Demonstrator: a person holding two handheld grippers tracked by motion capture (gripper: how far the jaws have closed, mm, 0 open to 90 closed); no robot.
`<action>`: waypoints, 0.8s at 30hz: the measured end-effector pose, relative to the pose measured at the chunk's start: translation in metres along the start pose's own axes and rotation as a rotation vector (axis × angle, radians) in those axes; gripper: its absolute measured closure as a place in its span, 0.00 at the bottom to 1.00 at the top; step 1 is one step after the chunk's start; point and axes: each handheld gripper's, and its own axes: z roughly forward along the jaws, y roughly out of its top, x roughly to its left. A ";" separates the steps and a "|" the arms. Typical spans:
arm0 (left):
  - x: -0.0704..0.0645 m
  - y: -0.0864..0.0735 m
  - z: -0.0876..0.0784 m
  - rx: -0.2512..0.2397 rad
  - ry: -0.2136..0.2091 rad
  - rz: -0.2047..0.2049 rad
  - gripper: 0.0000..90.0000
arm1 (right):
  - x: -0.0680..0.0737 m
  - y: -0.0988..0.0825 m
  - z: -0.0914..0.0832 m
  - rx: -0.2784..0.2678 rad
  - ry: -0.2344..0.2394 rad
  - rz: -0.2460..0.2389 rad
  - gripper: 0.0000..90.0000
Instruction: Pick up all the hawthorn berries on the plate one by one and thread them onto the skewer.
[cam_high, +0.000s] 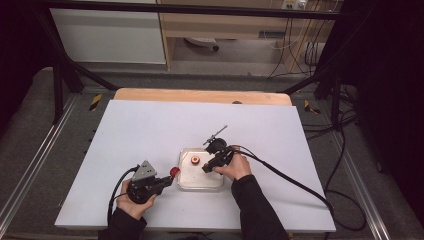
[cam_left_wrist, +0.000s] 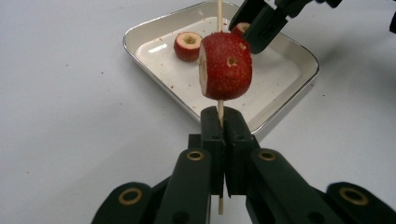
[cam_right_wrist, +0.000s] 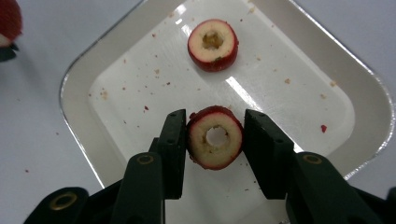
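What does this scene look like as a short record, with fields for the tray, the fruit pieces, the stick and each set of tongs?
tray: shallow metal tray on the white table, scattered with crumbs
fruit on stick: red cored piece threaded on the wooden stick
left tongs: shut on the stick, just below the fruit
right tongs: jaws either side of a cored fruit ring in the tray; left jaw touching, small gap at the right
spare fruit: another ring lying farther back in the tray

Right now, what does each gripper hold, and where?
Left gripper clamps the skewer below its speared fruit. Right gripper brackets a cored fruit; grip uncertain.
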 end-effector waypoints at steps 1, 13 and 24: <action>0.000 0.000 0.000 -0.001 0.001 0.000 0.98 | 0.001 0.000 -0.004 -0.018 0.004 0.018 0.67; -0.001 0.002 -0.007 -0.045 0.013 -0.007 0.98 | 0.011 -0.009 -0.042 -0.315 0.099 0.174 0.68; -0.005 0.003 -0.011 -0.084 0.018 -0.028 0.98 | 0.014 -0.029 -0.057 -0.638 0.195 0.319 0.68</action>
